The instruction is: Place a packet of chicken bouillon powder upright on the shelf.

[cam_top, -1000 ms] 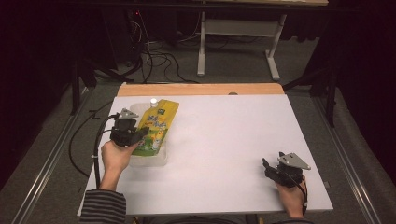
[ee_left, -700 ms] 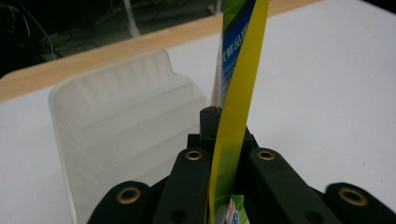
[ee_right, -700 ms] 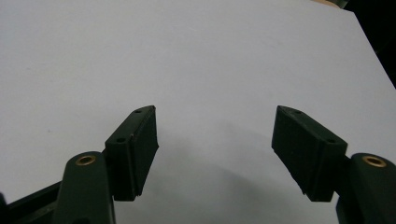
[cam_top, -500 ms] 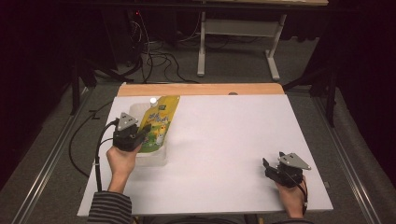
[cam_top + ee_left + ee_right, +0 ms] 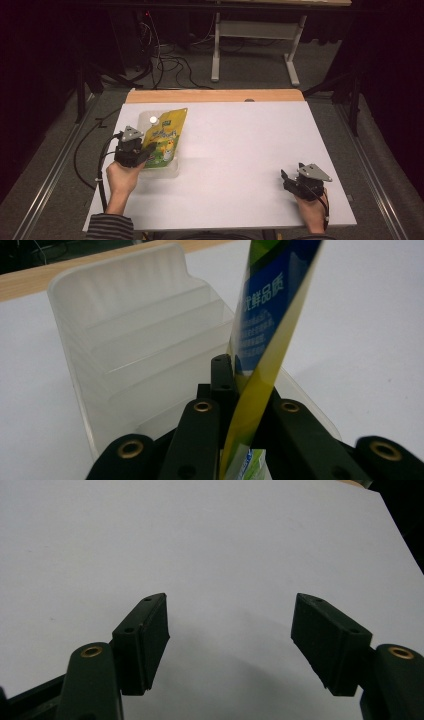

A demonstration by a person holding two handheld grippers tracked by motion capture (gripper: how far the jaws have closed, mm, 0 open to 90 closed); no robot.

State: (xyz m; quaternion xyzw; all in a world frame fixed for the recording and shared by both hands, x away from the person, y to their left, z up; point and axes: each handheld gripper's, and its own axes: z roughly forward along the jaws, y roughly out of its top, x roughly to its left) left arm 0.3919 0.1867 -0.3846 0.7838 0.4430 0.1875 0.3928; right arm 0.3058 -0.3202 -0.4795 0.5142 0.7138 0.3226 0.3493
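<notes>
A yellow-green spouted pouch (image 5: pixel 167 135) with a white cap (image 5: pixel 153 120) leans in a clear plastic slotted rack (image 5: pixel 171 170) at the table's left. In the left gripper view the pouch (image 5: pixel 265 315) stands edge-on between the jaws, over the ribbed rack (image 5: pixel 135 340). My left gripper (image 5: pixel 142 154) (image 5: pixel 240 385) is shut on the pouch's lower edge. Its jaws have just been opening a little, with the pouch still between them. My right gripper (image 5: pixel 287 180) rests at the near right of the table. It stands open (image 5: pixel 230 635), with only the white tabletop between its fingers.
The white tabletop (image 5: pixel 240 150) has a wooden strip (image 5: pixel 215 95) along its far edge. A black cable (image 5: pixel 85 150) trails off the left side. On the floor beyond stand a desk frame (image 5: pixel 250 45) and a tangle of cables (image 5: pixel 165 60).
My left hand has drawn slightly toward the near edge while holding the pouch at the rack. The right hand has not moved.
</notes>
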